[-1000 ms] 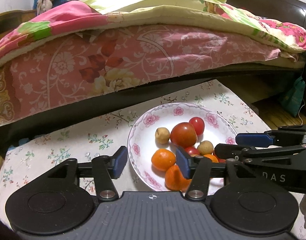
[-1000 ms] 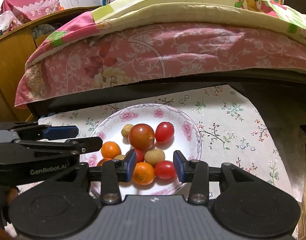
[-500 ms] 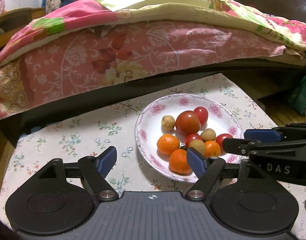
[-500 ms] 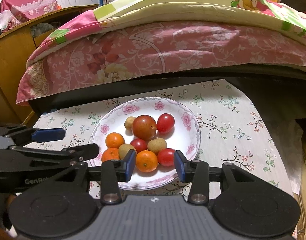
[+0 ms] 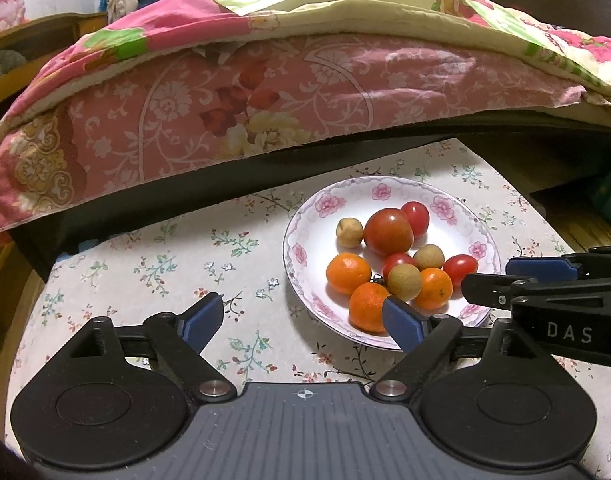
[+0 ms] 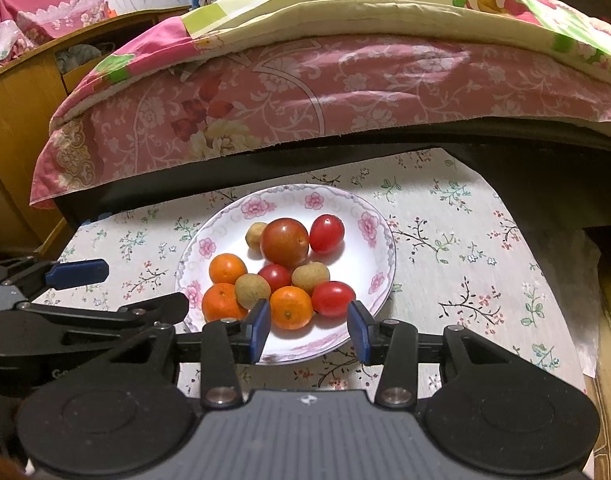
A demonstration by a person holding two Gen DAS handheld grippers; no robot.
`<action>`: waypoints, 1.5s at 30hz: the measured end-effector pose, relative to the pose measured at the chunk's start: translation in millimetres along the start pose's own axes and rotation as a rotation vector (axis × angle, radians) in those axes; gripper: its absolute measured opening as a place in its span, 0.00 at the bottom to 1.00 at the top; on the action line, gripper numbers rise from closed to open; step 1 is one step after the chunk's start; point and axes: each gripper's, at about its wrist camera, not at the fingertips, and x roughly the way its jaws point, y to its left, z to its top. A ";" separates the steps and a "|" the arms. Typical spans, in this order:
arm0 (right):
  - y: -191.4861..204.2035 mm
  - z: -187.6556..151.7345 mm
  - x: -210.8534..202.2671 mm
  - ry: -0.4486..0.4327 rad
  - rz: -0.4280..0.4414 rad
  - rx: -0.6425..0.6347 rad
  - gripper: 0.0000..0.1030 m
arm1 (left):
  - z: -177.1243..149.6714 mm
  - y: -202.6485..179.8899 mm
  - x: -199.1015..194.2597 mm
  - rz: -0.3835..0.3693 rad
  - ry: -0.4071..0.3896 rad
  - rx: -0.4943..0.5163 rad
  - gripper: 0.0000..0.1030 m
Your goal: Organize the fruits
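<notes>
A white plate with pink flowers [image 5: 305, 240] [image 6: 369, 224] sits on a floral tablecloth and holds the fruit: a large tomato [image 5: 387, 232] [image 6: 284, 242], small red tomatoes [image 6: 326, 234], three oranges [image 5: 347, 273] [image 6: 290, 307] and brown longans [image 5: 404, 281] [image 6: 252, 291]. My left gripper [image 5: 301, 322] is open and empty, near the plate's front-left rim. My right gripper [image 6: 308, 330] is open and empty, at the plate's near rim in front of an orange. Each gripper shows in the other's view.
The floral tablecloth [image 5: 165, 272] [image 6: 465, 248] covers a low table. A bed with a pink floral quilt [image 5: 265, 92] [image 6: 345, 88] rises right behind it. A wooden cabinet [image 6: 13, 120] stands at the left.
Both grippers have drawn back from the plate. The left gripper has opened wider and shifted left. The fruit has not moved.
</notes>
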 end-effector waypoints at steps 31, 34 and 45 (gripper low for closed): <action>-5.2 -3.4 -1.5 0.008 -0.021 0.025 0.40 | 2.1 -6.5 -8.2 0.062 -0.025 0.019 1.00; -5.7 -4.1 -4.4 0.004 -0.017 0.032 0.40 | 1.4 -6.9 -10.1 0.067 -0.022 0.012 1.00; -2.7 -11.3 -13.7 0.004 -0.016 0.050 0.40 | -5.2 -7.4 -21.2 0.095 -0.020 0.009 1.00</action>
